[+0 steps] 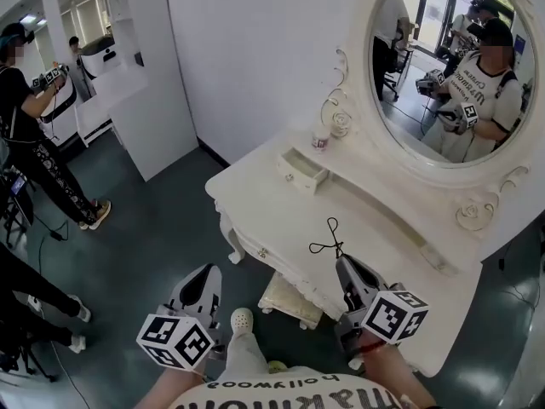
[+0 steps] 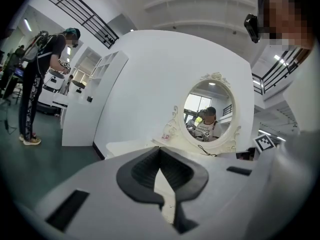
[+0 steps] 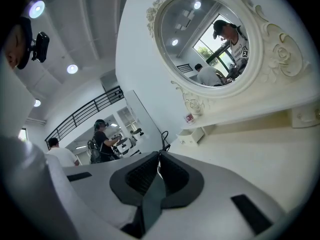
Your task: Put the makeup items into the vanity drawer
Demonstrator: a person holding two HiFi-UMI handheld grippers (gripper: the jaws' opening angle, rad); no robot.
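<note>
Head view. The white vanity table [image 1: 383, 228] runs from near right to far left, with the oval mirror [image 1: 451, 66] behind it. The small drawer [image 1: 302, 170] on the rear shelf, far left of the tabletop, is pulled out. A small bottle [image 1: 321, 137] stands on the shelf just behind it. Your right gripper [image 1: 342, 261] is over the near edge of the table. The black looped tool [image 1: 328, 239], a thin wire-like makeup item, sticks out from its tips toward the far side, well apart from the drawer. Your left gripper [image 1: 209, 271] hangs off the table's near left, above the dark floor [image 1: 153, 228]. A person [image 1: 25, 118] stands at far left.

Left gripper view. The left gripper [image 2: 160, 150] has its pads pressed together at the tips with nothing between them. Beyond it you see the vanity table [image 2: 125, 146], the mirror [image 2: 210, 114], the small bottle [image 2: 166, 134] and, to the right, the black looped tool [image 2: 206, 150]. The person [image 2: 40, 79] is at far left.

Right gripper view. The right gripper [image 3: 160, 154] is tilted upward, jaws pinched on the black looped tool [image 3: 163, 139], whose loops rise just above the tips. The small drawer [image 3: 192, 135] shows open just beyond, right of the tool, with the small bottle [image 3: 188, 118] above it. The mirror [image 3: 210, 39] fills the upper right and the vanity table [image 3: 260, 149] the lower right. The person [image 3: 102, 141] is in the far background at left.
</note>
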